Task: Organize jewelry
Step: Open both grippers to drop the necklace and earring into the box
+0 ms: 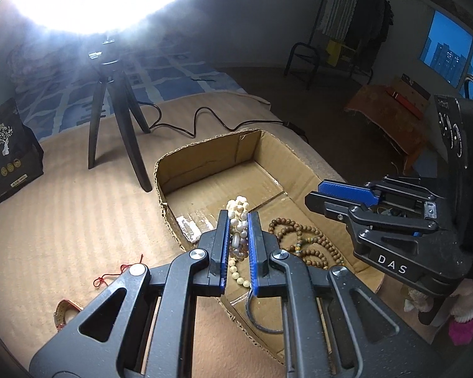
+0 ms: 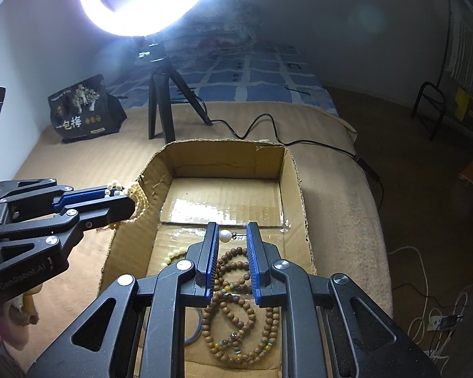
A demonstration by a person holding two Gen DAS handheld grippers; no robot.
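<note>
My left gripper (image 1: 238, 217) is shut on a bundle of cream and white pearl strands (image 1: 238, 220) and holds it above the left edge of an open cardboard box (image 1: 205, 157). From the right wrist view the left gripper (image 2: 123, 198) holds the pearls (image 2: 138, 195) by the box's left wall (image 2: 148, 170). My right gripper (image 2: 233, 233) is open over the box, above a brown wooden bead necklace (image 2: 236, 315). A single white pearl on a pin (image 2: 225, 235) sits between its fingertips. The right gripper (image 1: 318, 193) shows at the right of the left wrist view, over the beads (image 1: 306, 245).
A ring light on a black tripod (image 1: 116, 110) stands behind the box, its cable (image 1: 198, 123) trailing right. A black printed bag (image 1: 6, 154) stands at the left. A red cord (image 1: 110, 275) and a watch strap (image 1: 64, 312) lie on the tan blanket. A grey bangle (image 2: 194, 330) lies in the box.
</note>
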